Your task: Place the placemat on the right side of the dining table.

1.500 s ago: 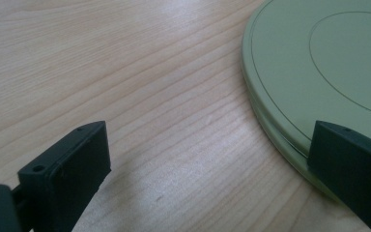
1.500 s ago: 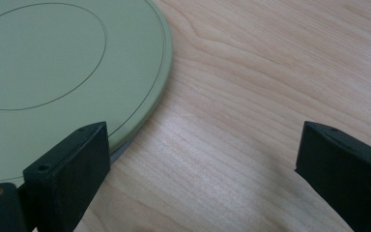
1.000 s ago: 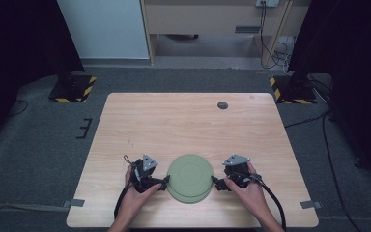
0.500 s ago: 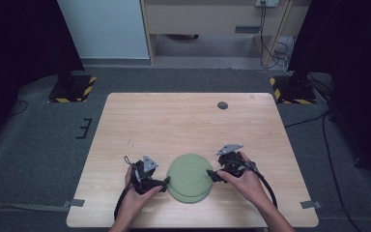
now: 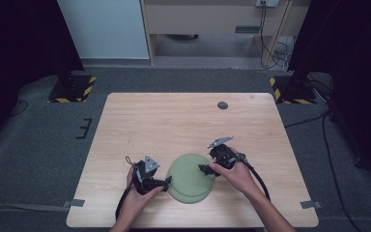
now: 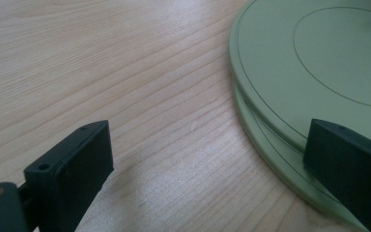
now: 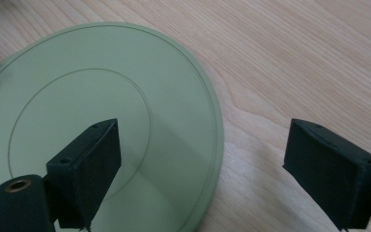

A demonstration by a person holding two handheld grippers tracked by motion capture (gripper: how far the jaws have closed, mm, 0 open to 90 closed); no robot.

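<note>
a: going l to r, everything placed off the green plates (image 5: 190, 177). what's the left gripper (image 5: 165, 181) doing?

b: it sits on the table (image 5: 183, 121) just at the stack's left edge. jaws spread wide, pinching nothing. in the left gripper view one jaw is over bare wood and the other overlaps the rim, so the edge of the stack lies between them, nearer the far jaw.

a: stack, not one plate?

b: two that i can see, left gripper view shows an upper plate (image 6: 314, 63) sitting on a lower plate (image 6: 275, 159), a thin gap between the rims. both round, so no long axis to line up with; only the rim matters.

a: and the plates themselves?

b: near the front edge of the table, midway between my hands, flat, undersides up i think from the ring mark.

a: right side?

b: right gripper (image 5: 204, 169) is at the stack's right edge, raised a bit and tipped down. jaws spread too, empty. right gripper view: one jaw hangs over the plate top, the other over wood beyond the rim, so the rim runs between them.

a: which is nearer?

b: both abt equal, i'd judge. right one looks better set to close on the upper rim; the left is low, level w/ the gap. can't tell if either jaw touches yet.
</note>
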